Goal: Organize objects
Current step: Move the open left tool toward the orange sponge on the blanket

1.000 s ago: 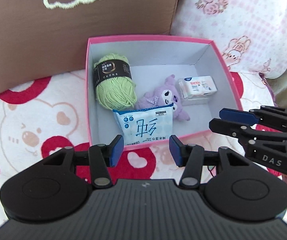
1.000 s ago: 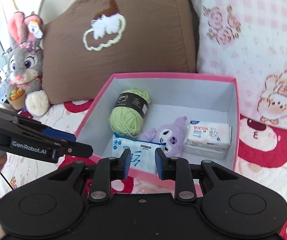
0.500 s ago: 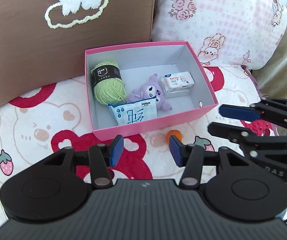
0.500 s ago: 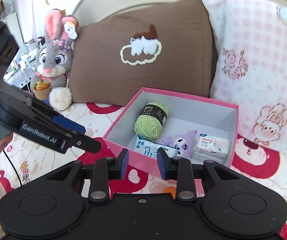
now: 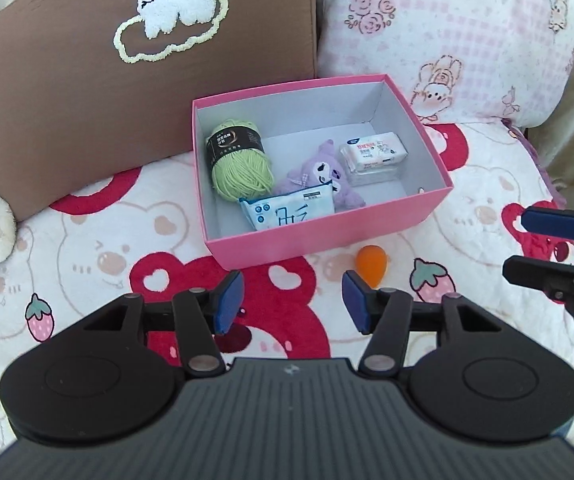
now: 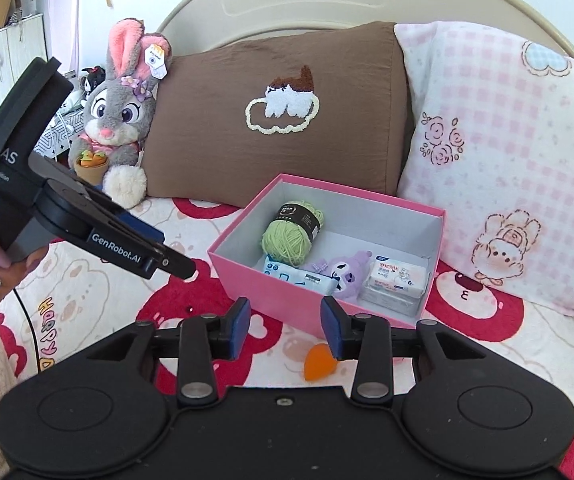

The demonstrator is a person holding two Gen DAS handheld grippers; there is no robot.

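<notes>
Orange sponge (image 6: 319,362) lies just beyond the gaping right gripper (image 6: 285,328).

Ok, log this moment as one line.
left gripper: open, empty | right gripper: open, empty | pink box: yarn, plush, two packs | orange sponge: on bedspread outside box

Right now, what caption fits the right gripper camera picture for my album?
Open right gripper hovers over an orange sponge beside a pink box holding green yarn.

Pink cardboard box (image 5: 327,236) set on the bear-print bedspread (image 5: 87,248) before a brown embroidered pillow (image 5: 87,92), green yarn ball (image 5: 241,168), purple plush doll (image 5: 321,174) and white tissue packet (image 5: 373,154) placed inside, small orange egg-shaped sponge (image 5: 371,261) lying just in front of the box.
</notes>
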